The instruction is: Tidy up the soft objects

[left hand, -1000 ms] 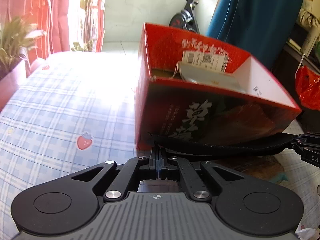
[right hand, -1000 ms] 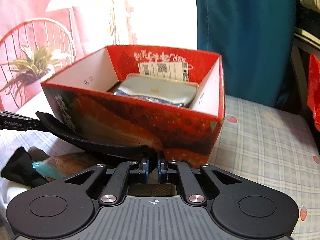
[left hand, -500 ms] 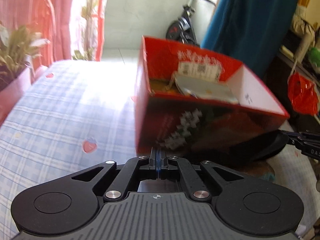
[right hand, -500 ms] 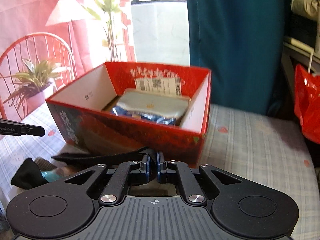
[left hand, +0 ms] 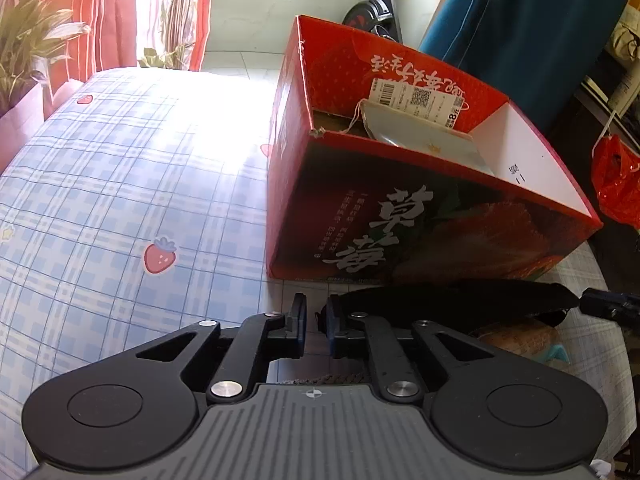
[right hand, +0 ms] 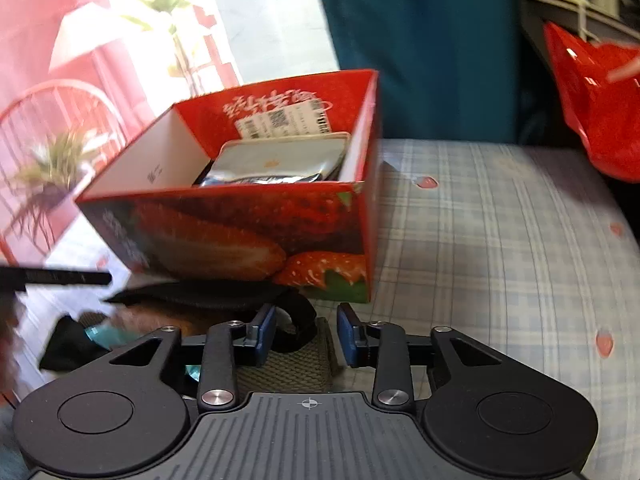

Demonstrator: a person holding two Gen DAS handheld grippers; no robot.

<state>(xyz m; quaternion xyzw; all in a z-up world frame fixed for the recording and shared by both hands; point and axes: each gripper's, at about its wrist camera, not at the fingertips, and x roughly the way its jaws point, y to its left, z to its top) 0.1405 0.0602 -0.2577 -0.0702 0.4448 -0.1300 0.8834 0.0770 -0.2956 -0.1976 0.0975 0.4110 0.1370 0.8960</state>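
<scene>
Left claw: slightly parted, nothing gripped. Right claw: parted wide, empty. Black soft strap: lying loose just ahead of both claws, against the red box. Risk: strap may be dragged off the bench if snagged.
</scene>
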